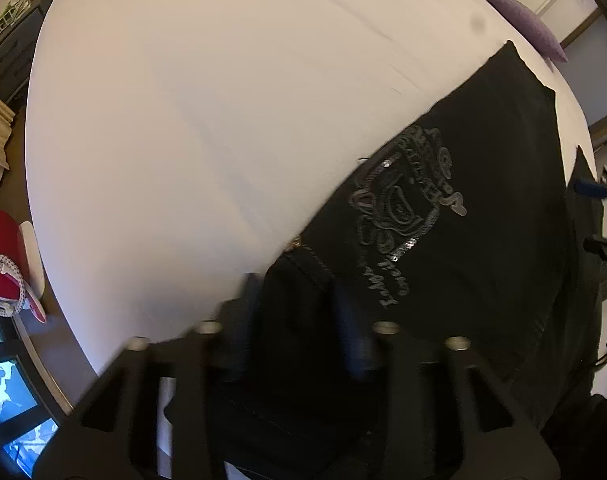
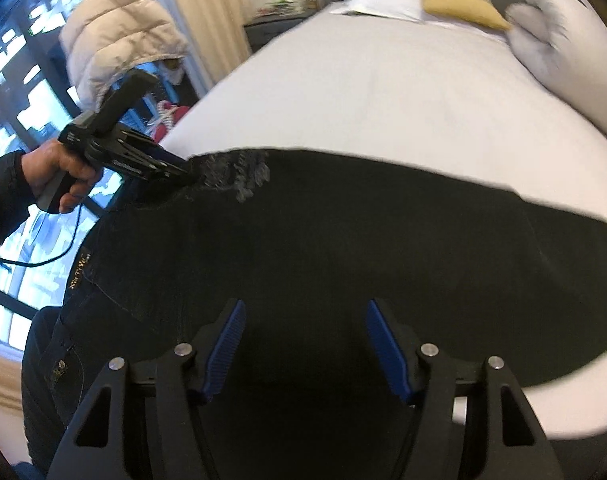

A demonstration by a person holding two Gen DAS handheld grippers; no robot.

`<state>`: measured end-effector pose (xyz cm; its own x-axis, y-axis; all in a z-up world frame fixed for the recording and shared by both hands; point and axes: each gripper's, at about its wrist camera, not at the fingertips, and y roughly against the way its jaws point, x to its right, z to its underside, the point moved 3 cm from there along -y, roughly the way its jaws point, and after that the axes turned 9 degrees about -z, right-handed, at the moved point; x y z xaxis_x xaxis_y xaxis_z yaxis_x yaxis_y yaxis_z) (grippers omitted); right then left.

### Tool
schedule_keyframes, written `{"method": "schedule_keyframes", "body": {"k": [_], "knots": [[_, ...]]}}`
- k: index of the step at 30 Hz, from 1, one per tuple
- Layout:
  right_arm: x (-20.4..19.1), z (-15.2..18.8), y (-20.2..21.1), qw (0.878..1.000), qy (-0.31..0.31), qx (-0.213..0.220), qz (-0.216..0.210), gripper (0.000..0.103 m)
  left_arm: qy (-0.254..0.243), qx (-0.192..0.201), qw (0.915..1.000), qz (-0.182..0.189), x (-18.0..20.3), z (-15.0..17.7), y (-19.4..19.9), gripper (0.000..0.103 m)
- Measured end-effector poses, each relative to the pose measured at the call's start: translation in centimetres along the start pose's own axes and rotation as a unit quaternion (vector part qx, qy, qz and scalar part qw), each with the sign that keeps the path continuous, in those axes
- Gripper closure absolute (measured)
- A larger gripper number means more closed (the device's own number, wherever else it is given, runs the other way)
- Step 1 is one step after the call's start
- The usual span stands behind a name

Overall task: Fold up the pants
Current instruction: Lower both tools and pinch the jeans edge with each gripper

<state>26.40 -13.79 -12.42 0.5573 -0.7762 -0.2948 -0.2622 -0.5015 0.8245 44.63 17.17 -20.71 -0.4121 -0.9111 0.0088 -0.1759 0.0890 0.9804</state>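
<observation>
The black pants [image 2: 323, 248] lie spread across the near part of a white bed [image 2: 383, 92], and both claws are at them. The landmark here is the embroidered, sequinned crest [image 1: 407, 208] sewn on the dark cloth.

In the left wrist view the left claw [image 1: 299, 312] sits just below that crest, its two dark fingers [image 1: 351, 332] on either side of a raised fold of the pants — the cloth runs between them and they look clamped on it, though the picture is blurred by motion. In the right wrist view the same claw [image 2: 183, 170] shows from the outside, held by the left hand [image 2: 63, 176], with its tip meeting the pants right at the crest [image 2: 235, 176], which bunches up pale grey there. A black cable hangs down from the handle.

The right claw [image 2: 305, 344] stands wide apart, its blue-padded fingers [image 2: 383, 348] spread with only flat black cloth seen between them — nothing is gripped. It is over the pants on the side away from the crest, nearer the camera. A small gold-lettered label [image 2: 79, 272] and a metal button [image 2: 59, 368] on the pants sit below the crest, toward the near edge.

Beyond the crest, at the far end of the bed, are a white pillow [image 2: 383, 4], a tan cushion [image 2: 459, 0] and a grey plush shape [image 2: 559, 36]. A purple cushion [image 1: 523, 20] lies at the bed's edge above the crest in the left wrist view.
</observation>
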Motion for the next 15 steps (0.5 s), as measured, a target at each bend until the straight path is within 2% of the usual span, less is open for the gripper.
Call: {"method": "schedule_keyframes", "body": {"k": [2, 3, 6, 10, 14, 15], "knots": [[-0.2, -1.3, -0.5, 1.000, 0.029, -0.001, -0.003, 0.036, 0.000, 0.011, 0.9998, -0.014, -0.2, -0.4, 0.2, 0.092], [-0.3, -2.2, -0.8, 0.999, 0.048, -0.003, 0.000, 0.036, 0.005, 0.020, 0.9995, -0.022, 0.1, 0.2, 0.8, 0.093], [0.0, -4.7, -1.3, 0.997, 0.081, 0.000, -0.018, 0.036, 0.020, 0.060, 0.9973, -0.037, -0.3, 0.6, 2.3, 0.095], [0.1, -8.2, -2.4, 0.991, 0.128, -0.005, -0.027, 0.039, 0.007, 0.096, 0.9929, -0.070, 0.6, 1.2, 3.4, 0.097], [-0.2, -10.8, -4.0, 0.986, 0.156, -0.034, -0.049, 0.042, -0.007, 0.137, 0.9851, -0.103, 1.5, 1.1, 4.6, 0.098], [-0.4, -11.3, -4.5, 0.983, 0.168, -0.044, -0.054, 0.043, -0.007, 0.148, 0.9832, -0.106, 1.7, 2.2, 5.1, 0.098]]}}
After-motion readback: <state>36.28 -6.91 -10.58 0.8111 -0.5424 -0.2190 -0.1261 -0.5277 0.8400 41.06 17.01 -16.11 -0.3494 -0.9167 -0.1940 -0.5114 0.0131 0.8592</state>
